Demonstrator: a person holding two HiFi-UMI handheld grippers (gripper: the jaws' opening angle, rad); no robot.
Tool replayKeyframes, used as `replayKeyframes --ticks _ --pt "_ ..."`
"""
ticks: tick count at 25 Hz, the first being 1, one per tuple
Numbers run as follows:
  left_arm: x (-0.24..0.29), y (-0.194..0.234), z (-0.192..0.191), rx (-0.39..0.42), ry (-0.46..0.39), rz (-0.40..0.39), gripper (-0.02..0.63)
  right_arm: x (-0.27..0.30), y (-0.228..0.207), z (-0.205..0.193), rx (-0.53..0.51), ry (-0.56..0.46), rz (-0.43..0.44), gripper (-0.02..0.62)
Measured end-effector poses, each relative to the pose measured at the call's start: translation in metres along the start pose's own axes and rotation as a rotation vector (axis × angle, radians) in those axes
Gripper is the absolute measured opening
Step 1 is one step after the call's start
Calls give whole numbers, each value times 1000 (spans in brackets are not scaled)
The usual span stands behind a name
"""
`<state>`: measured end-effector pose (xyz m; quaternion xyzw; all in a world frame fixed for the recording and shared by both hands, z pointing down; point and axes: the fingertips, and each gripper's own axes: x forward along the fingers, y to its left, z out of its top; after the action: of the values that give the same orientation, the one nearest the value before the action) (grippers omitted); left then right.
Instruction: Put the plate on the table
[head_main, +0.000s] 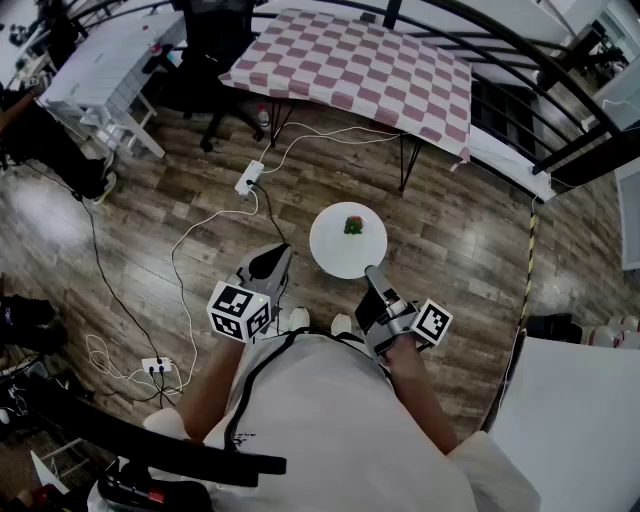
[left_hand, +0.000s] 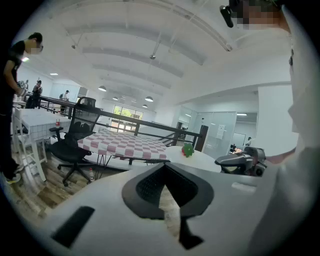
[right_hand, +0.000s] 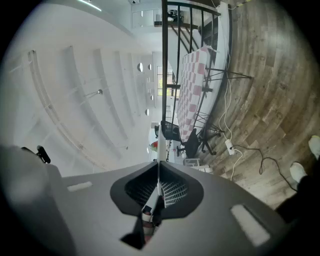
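Observation:
A round white plate (head_main: 340, 248) with a small green and red piece of food (head_main: 353, 226) on it hangs level above the wooden floor. My right gripper (head_main: 372, 272) is shut on the plate's near rim. In the right gripper view the plate (right_hand: 158, 167) shows edge-on as a thin white line between the jaws of my right gripper (right_hand: 158, 187). My left gripper (head_main: 279, 256) is to the left of the plate, shut and empty. The left gripper view shows the plate (left_hand: 200, 157) with the food (left_hand: 188, 149) beyond my left gripper (left_hand: 166, 172). The table (head_main: 350, 62) with a red and white checked cloth stands ahead.
A black office chair (head_main: 215, 45) stands left of the table, with a white table (head_main: 105, 55) further left. A power strip (head_main: 249, 178) and white cables (head_main: 185, 255) lie on the floor. A black railing (head_main: 520, 60) runs behind the table. A white surface (head_main: 575, 420) is at the lower right.

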<state>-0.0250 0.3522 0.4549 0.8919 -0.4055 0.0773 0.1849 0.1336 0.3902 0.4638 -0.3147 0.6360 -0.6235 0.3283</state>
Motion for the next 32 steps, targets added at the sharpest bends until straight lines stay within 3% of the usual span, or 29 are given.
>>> replayKeyframes --ticks 32 --pt "-31 47 -8 -16 -11 -23 6 29 1 -26 -31 -60 21 17"
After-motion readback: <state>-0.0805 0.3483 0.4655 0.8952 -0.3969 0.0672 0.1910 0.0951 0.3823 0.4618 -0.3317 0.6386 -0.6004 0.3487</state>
